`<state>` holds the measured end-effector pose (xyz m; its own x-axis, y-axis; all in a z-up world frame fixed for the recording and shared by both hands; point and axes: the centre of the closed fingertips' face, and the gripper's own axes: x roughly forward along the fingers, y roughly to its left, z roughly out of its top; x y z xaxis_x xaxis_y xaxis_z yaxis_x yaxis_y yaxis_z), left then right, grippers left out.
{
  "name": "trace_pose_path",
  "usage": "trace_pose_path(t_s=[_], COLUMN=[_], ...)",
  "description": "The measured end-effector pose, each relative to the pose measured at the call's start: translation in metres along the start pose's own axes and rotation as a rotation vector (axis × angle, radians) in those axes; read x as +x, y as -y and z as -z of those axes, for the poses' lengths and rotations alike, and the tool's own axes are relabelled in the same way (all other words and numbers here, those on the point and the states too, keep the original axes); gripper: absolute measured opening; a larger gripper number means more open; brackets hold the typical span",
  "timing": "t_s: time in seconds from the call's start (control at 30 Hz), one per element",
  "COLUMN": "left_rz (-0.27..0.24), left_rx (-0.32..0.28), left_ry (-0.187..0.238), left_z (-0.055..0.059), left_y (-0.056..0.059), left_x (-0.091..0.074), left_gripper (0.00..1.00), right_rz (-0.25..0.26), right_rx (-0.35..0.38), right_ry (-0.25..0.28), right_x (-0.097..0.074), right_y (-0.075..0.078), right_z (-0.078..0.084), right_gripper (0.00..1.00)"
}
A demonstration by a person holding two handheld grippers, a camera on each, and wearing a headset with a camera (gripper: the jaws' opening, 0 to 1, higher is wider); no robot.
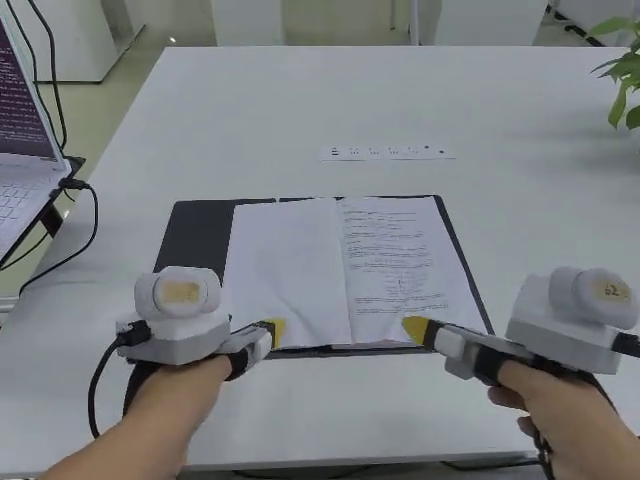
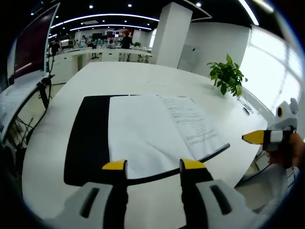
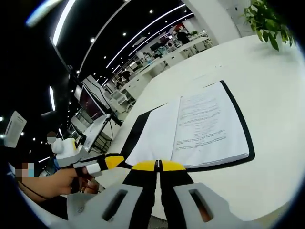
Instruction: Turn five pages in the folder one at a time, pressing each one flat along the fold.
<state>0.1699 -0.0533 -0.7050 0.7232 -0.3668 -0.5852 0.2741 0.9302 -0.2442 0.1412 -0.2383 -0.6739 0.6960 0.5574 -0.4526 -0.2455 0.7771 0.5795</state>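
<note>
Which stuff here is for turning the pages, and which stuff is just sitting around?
For the job: folder, its pages, left gripper (open), right gripper (shut).

Just lying about: laptop, black cable, white strip beyond the folder, leafy plant.

Black folder, white pages, right one dark-printed; fingers yellow-tipped; table white.

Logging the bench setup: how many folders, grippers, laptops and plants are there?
Folder: 1
Grippers: 2, left gripper and right gripper
Laptop: 1
Plant: 1
Total: 5
</note>
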Motion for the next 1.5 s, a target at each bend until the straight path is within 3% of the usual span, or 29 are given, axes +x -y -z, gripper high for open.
trace_pose_path(t_s=[0.17, 0.37, 0.6, 0.83, 1.0, 1.17, 1.27, 1.43, 1.5], left_rz=[0.016, 0.016, 0.016, -0.001, -0.007, 0.003, -0.008, -0.013, -0.005], left_rx=[0.03, 0.063, 0.106, 0.163, 0.193, 0.193, 0.19, 0.205, 0.193], left_ry=[0.029, 0.051, 0.08, 0.088, 0.064, 0.04, 0.026, 0.032, 0.046], left_z=[-0.014, -0.02, -0.027, -0.027, -0.018, -0.013, -0.012, -0.015, -0.017], left_y=[0.011, 0.017, 0.03, 0.036, 0.034, 0.032, 0.026, 0.017, 0.015], left_x=[-0.025, -0.041, -0.061, -0.071, -0.073, -0.081, -0.087, -0.095, -0.098], left_gripper=[0.44, 0.46, 0.58, 0.69, 0.78, 0.88, 0.92, 0.99, 0.99], right_rz=[0.048, 0.103, 0.153, 0.183, 0.195, 0.195, 0.185, 0.154, 0.15], right_rx=[-0.084, -0.181, -0.206, -0.256, -0.308, -0.343, -0.351, -0.355, -0.351], right_ry=[0.015, -0.007, -0.015, -0.012, -0.001, -0.038, -0.043, 0.024, 0.015], right_x=[-0.014, -0.024, -0.037, -0.046, -0.052, -0.057, -0.06, -0.066, -0.069], right_y=[0.011, 0.027, 0.038, 0.039, 0.037, 0.036, 0.034, 0.025, 0.021], right_z=[-0.016, -0.02, -0.021, -0.022, -0.02, -0.01, -0.008, -0.016, -0.014], right_gripper=[0.17, 0.22, 0.4, 0.57, 0.78, 0.85, 0.89, 0.98, 1.0])
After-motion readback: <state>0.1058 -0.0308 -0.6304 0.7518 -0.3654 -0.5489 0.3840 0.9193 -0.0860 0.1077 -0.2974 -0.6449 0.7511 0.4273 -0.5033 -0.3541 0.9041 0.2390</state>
